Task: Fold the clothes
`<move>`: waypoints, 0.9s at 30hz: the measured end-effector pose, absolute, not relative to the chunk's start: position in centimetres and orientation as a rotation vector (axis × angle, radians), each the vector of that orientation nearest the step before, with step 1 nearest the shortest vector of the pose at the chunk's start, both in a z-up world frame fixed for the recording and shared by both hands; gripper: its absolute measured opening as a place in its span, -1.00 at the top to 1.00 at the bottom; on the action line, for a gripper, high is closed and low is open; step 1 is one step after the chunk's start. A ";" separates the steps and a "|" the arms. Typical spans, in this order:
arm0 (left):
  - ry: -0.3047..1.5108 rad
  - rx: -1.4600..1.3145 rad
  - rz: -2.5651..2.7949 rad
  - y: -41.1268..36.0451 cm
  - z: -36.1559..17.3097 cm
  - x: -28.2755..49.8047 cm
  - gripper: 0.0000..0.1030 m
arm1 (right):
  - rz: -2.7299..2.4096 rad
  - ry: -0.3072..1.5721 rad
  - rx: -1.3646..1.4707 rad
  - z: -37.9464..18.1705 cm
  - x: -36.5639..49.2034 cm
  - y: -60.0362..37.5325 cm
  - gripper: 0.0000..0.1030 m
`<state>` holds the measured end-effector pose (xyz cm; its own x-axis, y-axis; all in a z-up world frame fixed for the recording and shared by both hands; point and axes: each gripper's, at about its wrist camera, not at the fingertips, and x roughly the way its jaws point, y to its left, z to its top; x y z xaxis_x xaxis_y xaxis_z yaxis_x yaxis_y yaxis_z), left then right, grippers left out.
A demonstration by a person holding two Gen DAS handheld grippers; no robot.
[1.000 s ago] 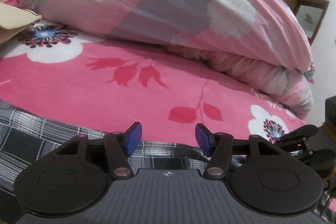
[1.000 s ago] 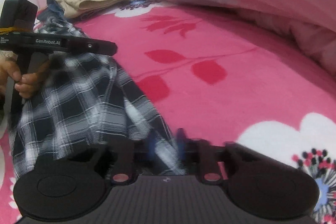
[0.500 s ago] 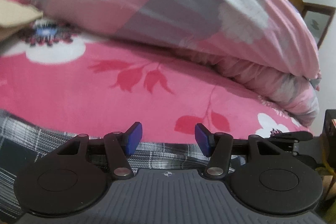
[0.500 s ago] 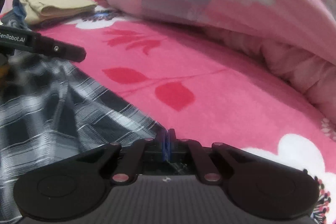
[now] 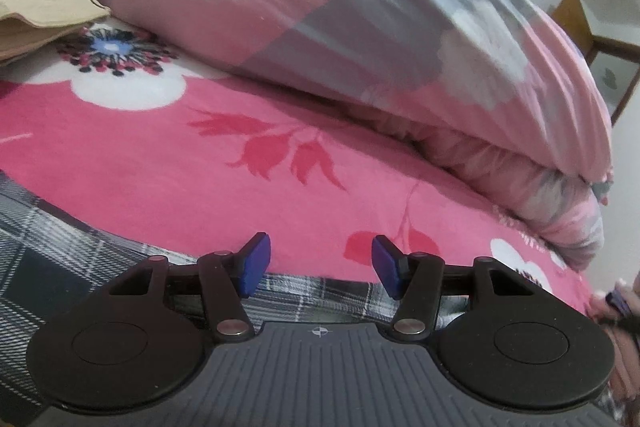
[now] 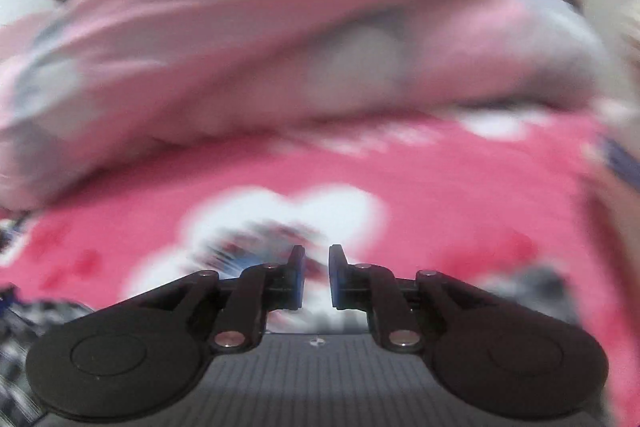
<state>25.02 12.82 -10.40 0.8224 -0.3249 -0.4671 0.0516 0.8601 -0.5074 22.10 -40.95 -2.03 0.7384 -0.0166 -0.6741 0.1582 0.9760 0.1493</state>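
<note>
A black-and-white plaid shirt (image 5: 60,251) lies flat on the pink floral bedspread (image 5: 200,167), at the lower left of the left wrist view, its edge running under my fingers. My left gripper (image 5: 319,265) is open and empty just above that edge. In the blurred right wrist view, my right gripper (image 6: 316,277) is open with a narrow gap and holds nothing, over a white flower on the bedspread (image 6: 440,187). Bits of the plaid shirt (image 6: 24,323) show at the lower left there.
A big pink and grey folded duvet (image 5: 340,7) fills the back of the bed and also shows in the right wrist view (image 6: 280,47). Folded beige clothes (image 5: 36,7) lie at the far left. A wooden chair (image 5: 592,35) stands at the right.
My right gripper was shut on the plaid shirt's edge half a second ago; it has opened, let go and swung quickly to the right. My left gripper stayed open and shifted slightly.
</note>
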 end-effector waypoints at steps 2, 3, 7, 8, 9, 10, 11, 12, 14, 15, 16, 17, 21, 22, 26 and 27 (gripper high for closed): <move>0.575 -0.511 -0.206 13.0 -10.5 25.1 -0.09 | -0.128 0.801 0.230 -3.6 21.4 -42.9 0.73; 0.577 -0.516 -0.207 13.1 -10.5 25.1 -0.09 | -0.151 0.835 0.236 -4.5 21.6 -43.5 0.73; 0.578 -0.527 -0.216 13.2 -10.7 25.2 -0.09 | -0.248 0.836 0.234 -7.8 24.0 -45.9 0.75; 0.576 -0.532 -0.218 13.3 -10.8 25.2 -0.09 | -0.286 0.806 0.225 -7.8 24.6 -46.4 0.75; 0.573 -0.537 -0.221 13.4 -10.8 25.1 -0.09 | -0.355 0.793 0.192 -7.5 25.5 -46.7 0.74; 0.572 -0.542 -0.222 13.4 -10.9 25.1 -0.09 | -0.394 0.789 0.155 -6.9 25.6 -46.5 0.73; 0.572 -0.546 -0.223 13.5 -10.9 25.1 -0.09 | -0.420 0.785 0.119 -6.3 25.6 -46.1 0.72; 0.571 -0.549 -0.224 13.5 -10.9 25.1 -0.10 | -0.446 0.780 0.083 -5.7 25.5 -45.7 0.72; 0.571 -0.550 -0.224 13.5 -10.9 25.1 -0.09 | -0.397 0.743 0.045 -3.9 22.9 -44.2 0.65; 0.570 -0.551 -0.224 13.5 -10.9 25.1 -0.09 | -0.345 0.711 0.050 -2.5 20.7 -43.1 0.58; 0.568 -0.553 -0.225 13.5 -10.9 25.1 -0.10 | -0.292 0.679 0.067 -1.2 18.5 -42.1 0.38; 0.566 -0.557 -0.225 13.6 -10.9 25.1 -0.10 | -0.238 0.652 0.086 0.0 16.1 -41.3 0.18; 0.553 -0.580 -0.231 13.8 -10.7 24.9 -0.12 | -0.051 0.593 0.004 3.3 5.4 -35.9 0.08; 0.551 -0.586 -0.233 13.9 -10.6 24.8 -0.12 | -0.006 0.595 -0.010 3.4 3.2 -34.7 0.05; 0.537 -0.591 -0.233 13.8 -10.4 24.5 -0.12 | 0.125 0.672 -0.028 1.4 -3.9 -31.0 0.05; 0.531 -0.591 -0.233 13.8 -10.3 24.4 -0.12 | 0.137 0.710 -0.028 0.3 -5.3 -30.2 0.06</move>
